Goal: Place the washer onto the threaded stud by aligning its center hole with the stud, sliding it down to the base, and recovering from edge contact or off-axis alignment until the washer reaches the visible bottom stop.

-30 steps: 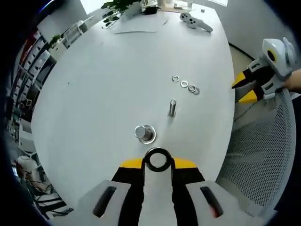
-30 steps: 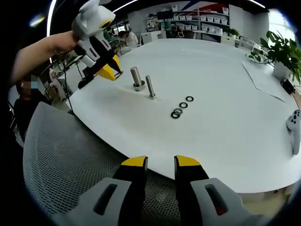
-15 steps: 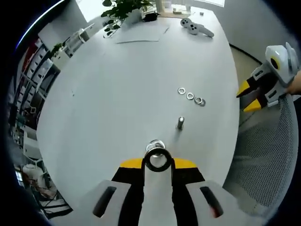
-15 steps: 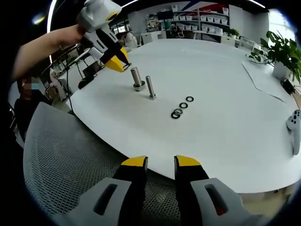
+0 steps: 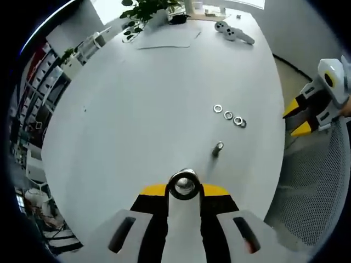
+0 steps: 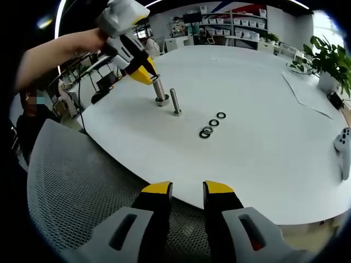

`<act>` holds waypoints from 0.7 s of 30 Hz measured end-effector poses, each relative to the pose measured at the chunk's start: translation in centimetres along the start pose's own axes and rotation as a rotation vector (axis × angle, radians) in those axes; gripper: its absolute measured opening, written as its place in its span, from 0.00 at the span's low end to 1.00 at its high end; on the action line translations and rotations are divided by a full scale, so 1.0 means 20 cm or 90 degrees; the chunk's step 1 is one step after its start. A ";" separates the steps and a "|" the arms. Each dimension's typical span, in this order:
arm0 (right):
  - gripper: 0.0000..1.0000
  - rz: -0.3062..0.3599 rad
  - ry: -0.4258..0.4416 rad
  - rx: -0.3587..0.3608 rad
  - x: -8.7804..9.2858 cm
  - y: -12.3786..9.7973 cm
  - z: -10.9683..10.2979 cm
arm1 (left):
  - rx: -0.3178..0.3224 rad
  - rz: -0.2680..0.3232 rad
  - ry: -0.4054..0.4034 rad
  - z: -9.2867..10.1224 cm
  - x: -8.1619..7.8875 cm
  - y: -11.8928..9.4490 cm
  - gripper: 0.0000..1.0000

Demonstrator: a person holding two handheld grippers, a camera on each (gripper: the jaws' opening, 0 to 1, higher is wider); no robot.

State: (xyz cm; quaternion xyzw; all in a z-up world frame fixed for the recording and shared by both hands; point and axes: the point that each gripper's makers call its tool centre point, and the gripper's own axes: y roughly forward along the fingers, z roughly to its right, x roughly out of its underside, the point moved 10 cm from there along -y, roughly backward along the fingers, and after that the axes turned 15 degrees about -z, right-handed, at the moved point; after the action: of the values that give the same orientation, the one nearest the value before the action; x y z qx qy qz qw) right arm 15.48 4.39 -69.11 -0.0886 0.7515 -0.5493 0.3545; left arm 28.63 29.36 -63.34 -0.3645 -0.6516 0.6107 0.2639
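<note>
Washer [image 5: 184, 185] pinched in left gripper [image 5: 184, 189], right over the stud [image 6: 159, 89].
Off-axis descent could catch its rim on the stud top and tip it; right gripper [image 6: 187, 190] idles, jaws slightly apart, holding nothing.

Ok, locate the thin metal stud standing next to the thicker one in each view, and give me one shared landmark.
Left gripper view: the thin upright metal stud stands right of centre on the white round table.
Right gripper view: it stands upper left of centre, just right of the thicker metal stud.
Shared landmark: the row of small metal washers lying on the table near it.
</note>
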 end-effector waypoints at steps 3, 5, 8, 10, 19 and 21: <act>0.25 0.002 0.000 0.000 0.00 0.00 0.00 | -0.006 -0.009 0.011 0.00 -0.01 0.02 0.19; 0.25 0.002 0.000 0.001 0.00 0.00 0.00 | -0.005 -0.013 0.013 0.00 -0.02 0.02 0.19; 0.25 0.003 0.000 0.001 0.00 0.00 0.00 | -0.003 -0.017 0.014 0.00 -0.02 0.03 0.19; 0.25 0.003 0.000 0.001 0.00 0.00 0.00 | -0.002 -0.022 0.018 0.00 -0.02 0.05 0.19; 0.25 0.006 0.001 0.001 0.00 0.00 0.00 | 0.004 -0.040 0.023 0.00 -0.03 0.13 0.18; 0.25 0.006 0.000 0.001 0.00 0.00 0.00 | 0.004 -0.046 0.027 0.00 -0.03 0.14 0.18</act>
State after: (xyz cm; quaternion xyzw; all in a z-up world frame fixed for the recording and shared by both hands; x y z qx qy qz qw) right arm 15.49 4.38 -69.07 -0.0845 0.7515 -0.5480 0.3574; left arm 29.40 28.82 -66.12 -0.3525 -0.6568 0.5948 0.3009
